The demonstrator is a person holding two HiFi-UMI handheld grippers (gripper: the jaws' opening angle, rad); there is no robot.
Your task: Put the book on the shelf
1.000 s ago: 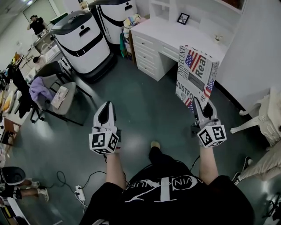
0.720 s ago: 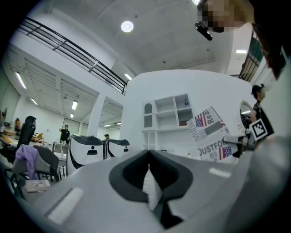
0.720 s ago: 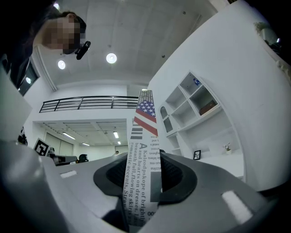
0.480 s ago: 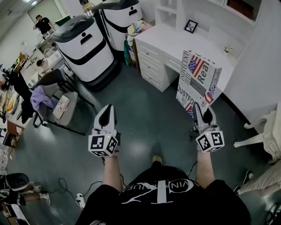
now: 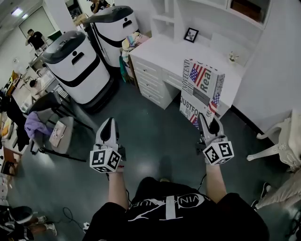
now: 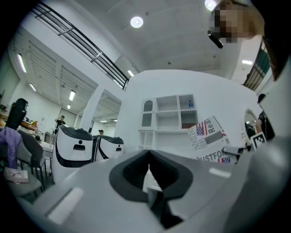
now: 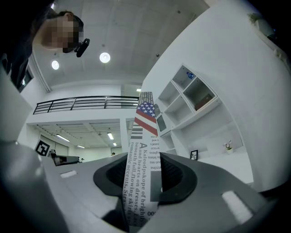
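The book point(image 5: 200, 88) is a box-like volume printed with newsprint and US flags. My right gripper point(image 5: 207, 124) is shut on its lower edge and holds it upright in the air. In the right gripper view its spine point(image 7: 144, 136) rises between the jaws of the right gripper point(image 7: 143, 175). The white shelf unit point(image 5: 214, 13) stands above a white desk point(image 5: 165, 49) just beyond the book; it also shows as the shelf unit point(image 7: 191, 98) and the shelf unit point(image 6: 167, 113). My left gripper point(image 5: 107, 124) hangs over the floor, shut and holding nothing; its jaws meet in the left gripper point(image 6: 148, 158).
Two large white-and-black machines point(image 5: 76, 60) point(image 5: 113, 24) stand left of the desk. A chair with purple cloth point(image 5: 36, 124) is at the left, a white chair point(image 5: 283, 140) at the right. A small picture frame point(image 5: 190, 34) and ornament point(image 5: 231, 56) sit on the desk.
The person has stepped toward the desk: desk, shelf and machines have shifted in the head view and look closer. The book stays clamped in the right gripper; the left stays shut.
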